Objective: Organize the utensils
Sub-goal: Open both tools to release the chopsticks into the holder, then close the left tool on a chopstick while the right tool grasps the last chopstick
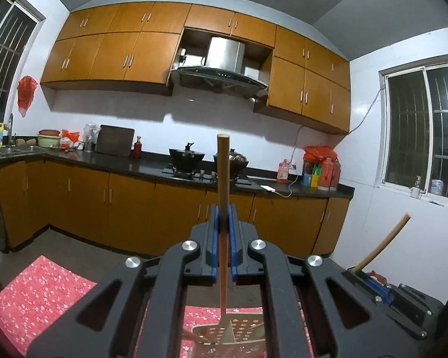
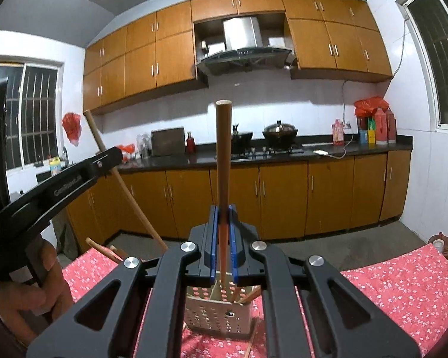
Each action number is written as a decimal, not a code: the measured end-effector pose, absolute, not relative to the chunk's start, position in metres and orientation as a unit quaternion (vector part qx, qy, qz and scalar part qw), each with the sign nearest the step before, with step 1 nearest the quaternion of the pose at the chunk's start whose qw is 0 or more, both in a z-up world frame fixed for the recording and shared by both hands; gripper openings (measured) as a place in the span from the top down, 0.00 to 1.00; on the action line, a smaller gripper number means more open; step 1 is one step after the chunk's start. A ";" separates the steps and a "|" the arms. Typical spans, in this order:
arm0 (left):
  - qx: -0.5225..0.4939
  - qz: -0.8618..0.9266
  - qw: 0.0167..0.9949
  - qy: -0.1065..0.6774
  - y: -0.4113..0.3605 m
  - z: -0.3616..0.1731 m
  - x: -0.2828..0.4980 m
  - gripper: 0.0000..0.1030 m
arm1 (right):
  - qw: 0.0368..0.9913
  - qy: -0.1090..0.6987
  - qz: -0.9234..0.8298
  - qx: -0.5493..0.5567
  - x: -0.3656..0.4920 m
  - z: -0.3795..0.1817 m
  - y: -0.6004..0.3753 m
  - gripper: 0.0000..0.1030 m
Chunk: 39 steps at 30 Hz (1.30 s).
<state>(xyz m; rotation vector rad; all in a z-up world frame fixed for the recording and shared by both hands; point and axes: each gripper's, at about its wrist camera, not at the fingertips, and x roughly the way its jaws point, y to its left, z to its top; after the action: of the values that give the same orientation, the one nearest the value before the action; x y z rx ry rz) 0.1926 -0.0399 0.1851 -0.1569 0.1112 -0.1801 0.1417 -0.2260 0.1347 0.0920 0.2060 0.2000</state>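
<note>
My left gripper [image 1: 223,219] is shut on a wooden chopstick [image 1: 223,173] that stands upright; its lower end reaches into a perforated metal utensil holder [image 1: 238,332] below. My right gripper [image 2: 223,219] is shut on another wooden chopstick [image 2: 223,149], also upright, its tip in the same holder [image 2: 218,313], which has other chopsticks in it. The right gripper [image 1: 373,283] with its stick [image 1: 382,243] shows at the right of the left wrist view. The left gripper [image 2: 83,173] with its stick [image 2: 125,185] shows at the left of the right wrist view.
The holder stands on a table with a red flowered cloth [image 2: 403,286]. More chopsticks [image 2: 104,250] lie on the cloth at the left. A white bottle cap [image 2: 438,243] is at the table's far right edge. Kitchen counter [image 1: 110,161] and cabinets stand beyond.
</note>
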 end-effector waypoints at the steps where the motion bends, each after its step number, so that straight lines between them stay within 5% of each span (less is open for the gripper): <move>1: -0.077 -0.089 0.991 0.058 -0.042 0.181 0.196 0.93 | 0.988 0.106 0.100 0.045 0.143 0.133 -0.225 0.92; 12: -0.082 -0.097 0.986 0.108 -0.037 0.154 0.216 0.86 | 0.982 0.147 0.099 0.065 0.150 0.119 -0.224 0.92; 16: -0.089 -0.104 0.986 0.100 -0.030 0.159 0.206 0.82 | 0.983 0.133 0.098 0.074 0.141 0.128 -0.228 0.68; 25: -0.107 -0.106 0.984 0.096 0.009 0.165 0.152 0.73 | 0.990 0.099 0.073 0.074 0.091 0.136 -0.252 0.67; 39: -0.053 -0.075 0.944 0.318 0.039 0.004 0.124 0.69 | 0.920 0.371 0.063 0.108 0.114 -0.032 -0.254 0.70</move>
<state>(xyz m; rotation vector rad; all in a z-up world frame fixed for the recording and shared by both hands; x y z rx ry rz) 0.1245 0.0390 0.0037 -0.1078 0.6481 -0.1528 0.1144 -0.2545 -0.0322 0.2221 0.7630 0.1304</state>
